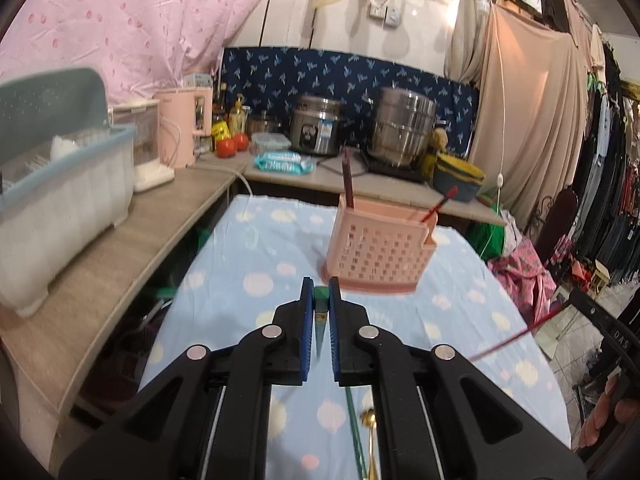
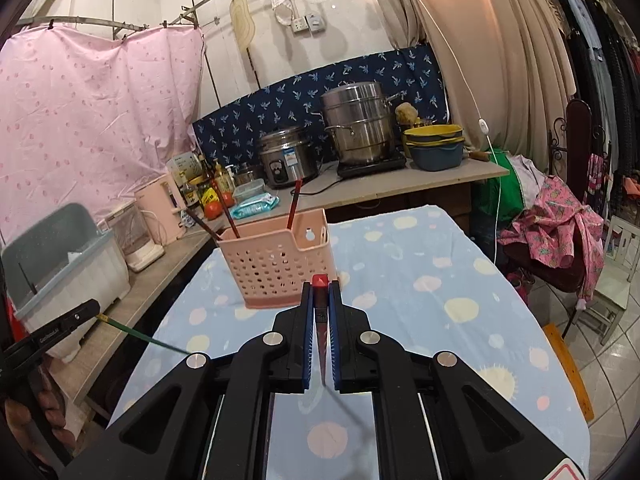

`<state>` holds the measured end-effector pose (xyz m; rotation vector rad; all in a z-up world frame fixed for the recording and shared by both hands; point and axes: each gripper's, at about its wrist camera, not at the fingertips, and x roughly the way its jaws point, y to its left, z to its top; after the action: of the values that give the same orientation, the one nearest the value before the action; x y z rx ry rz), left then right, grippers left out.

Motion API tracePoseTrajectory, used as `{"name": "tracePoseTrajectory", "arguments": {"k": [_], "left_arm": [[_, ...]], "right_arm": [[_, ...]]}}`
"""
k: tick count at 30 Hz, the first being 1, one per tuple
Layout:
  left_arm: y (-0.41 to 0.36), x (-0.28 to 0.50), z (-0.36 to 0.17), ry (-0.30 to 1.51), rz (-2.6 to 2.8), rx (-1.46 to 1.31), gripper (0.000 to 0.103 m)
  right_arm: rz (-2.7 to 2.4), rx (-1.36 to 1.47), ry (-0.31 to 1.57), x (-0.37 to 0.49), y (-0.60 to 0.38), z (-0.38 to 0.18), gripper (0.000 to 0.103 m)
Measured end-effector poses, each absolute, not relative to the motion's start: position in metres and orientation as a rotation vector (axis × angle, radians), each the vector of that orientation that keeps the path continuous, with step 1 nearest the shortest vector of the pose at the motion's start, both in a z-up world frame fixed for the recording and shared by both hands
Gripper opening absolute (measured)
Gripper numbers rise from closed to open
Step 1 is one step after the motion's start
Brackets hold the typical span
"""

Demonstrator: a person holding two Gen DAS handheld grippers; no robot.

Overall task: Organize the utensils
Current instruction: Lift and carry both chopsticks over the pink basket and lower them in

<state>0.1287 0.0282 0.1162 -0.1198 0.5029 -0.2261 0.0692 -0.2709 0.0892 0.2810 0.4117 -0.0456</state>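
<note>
Left wrist view: our left hand-held gripper (image 1: 321,286) clamps a green chopstick (image 1: 321,312) at lower centre | right hand-held gripper (image 2: 320,286) clamps a red chopstick (image 2: 321,320) | pink perforated basket (image 2: 276,272) mid-frame on the tabletop (image 2: 440,280)

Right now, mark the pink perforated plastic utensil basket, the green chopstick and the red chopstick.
Pink perforated plastic utensil basket (image 2: 276,276): right wrist view, front wall.
Green chopstick (image 1: 321,294): left wrist view, top end between the pads.
Red chopstick (image 2: 320,281): right wrist view, top end between the pads.
</note>
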Motion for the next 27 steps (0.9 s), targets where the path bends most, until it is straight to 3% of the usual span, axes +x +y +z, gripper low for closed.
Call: {"name": "tracePoseTrajectory", "arguments": {"k": [12,27], "left_arm": [[0.011,0.167,0.160,0.407,-0.261,-0.124,0.007],[-0.028,0.242,0.238,0.217,-0.329,-0.116,0.007]], "right_arm": [[-0.011,0.324,0.360,0.099,-0.283,0.113,0.007],[0.064,0.340,0.194,0.190,-0.282,0.186,0.007]]}}
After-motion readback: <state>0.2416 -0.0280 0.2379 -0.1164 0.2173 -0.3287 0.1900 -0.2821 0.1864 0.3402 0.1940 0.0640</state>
